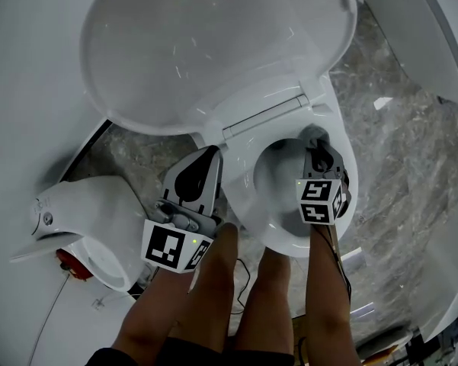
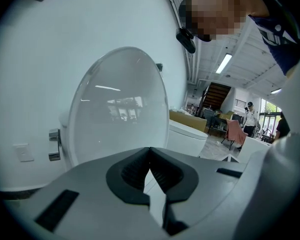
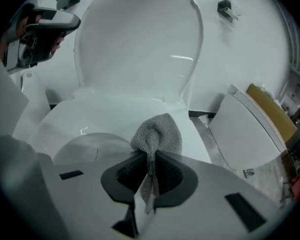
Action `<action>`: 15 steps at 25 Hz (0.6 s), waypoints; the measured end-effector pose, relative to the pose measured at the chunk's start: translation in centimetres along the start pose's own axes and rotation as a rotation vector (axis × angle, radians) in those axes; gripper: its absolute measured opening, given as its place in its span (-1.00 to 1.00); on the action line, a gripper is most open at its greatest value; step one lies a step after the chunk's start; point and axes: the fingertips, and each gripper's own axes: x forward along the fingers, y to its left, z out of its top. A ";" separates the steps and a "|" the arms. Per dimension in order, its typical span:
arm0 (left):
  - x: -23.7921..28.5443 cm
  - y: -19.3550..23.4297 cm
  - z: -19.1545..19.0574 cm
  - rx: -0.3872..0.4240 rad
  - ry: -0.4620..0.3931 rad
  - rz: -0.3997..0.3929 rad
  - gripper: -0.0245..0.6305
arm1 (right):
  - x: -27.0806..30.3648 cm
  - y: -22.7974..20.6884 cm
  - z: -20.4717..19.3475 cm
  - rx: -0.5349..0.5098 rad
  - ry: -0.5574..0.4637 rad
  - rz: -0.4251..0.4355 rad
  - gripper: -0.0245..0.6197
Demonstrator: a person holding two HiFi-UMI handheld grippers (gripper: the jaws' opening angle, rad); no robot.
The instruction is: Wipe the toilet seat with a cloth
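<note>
My left gripper (image 1: 211, 152) hangs just beside the left edge of the toilet seat (image 1: 245, 204), its fingers (image 2: 135, 169) closed on nothing and idle. At the seat's back right, near the hinge (image 1: 263, 117), my right gripper (image 1: 318, 145) has its fingers (image 3: 125, 176) clamped on a thin twist of the grey cloth (image 3: 159, 131), with the rest bunched ahead of them. I judge that drag along the seat could tug that narrow pinch loose and drop the cloth into the bowl (image 1: 278, 178), or let the hard fingers scrape the seat.

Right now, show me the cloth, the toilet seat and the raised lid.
cloth (image 3: 158, 130): right gripper view, its bunched top.
toilet seat (image 1: 282, 236): head view, front rim.
raised lid (image 2: 122, 104): left gripper view, middle of its face.
</note>
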 end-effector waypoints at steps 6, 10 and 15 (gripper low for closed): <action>-0.6 0.5 0.7 0.008 -0.015 0.013 -0.89 | 0.7 1.4 0.1 0.036 -0.031 0.044 -0.76; -1.3 1.2 0.9 0.019 -0.025 0.024 -0.89 | 1.7 4.9 2.4 0.020 -0.091 0.158 -0.75; -2.1 1.8 0.6 0.013 -0.026 0.040 -0.89 | 0.5 13.2 4.1 -0.026 -0.144 0.443 -0.75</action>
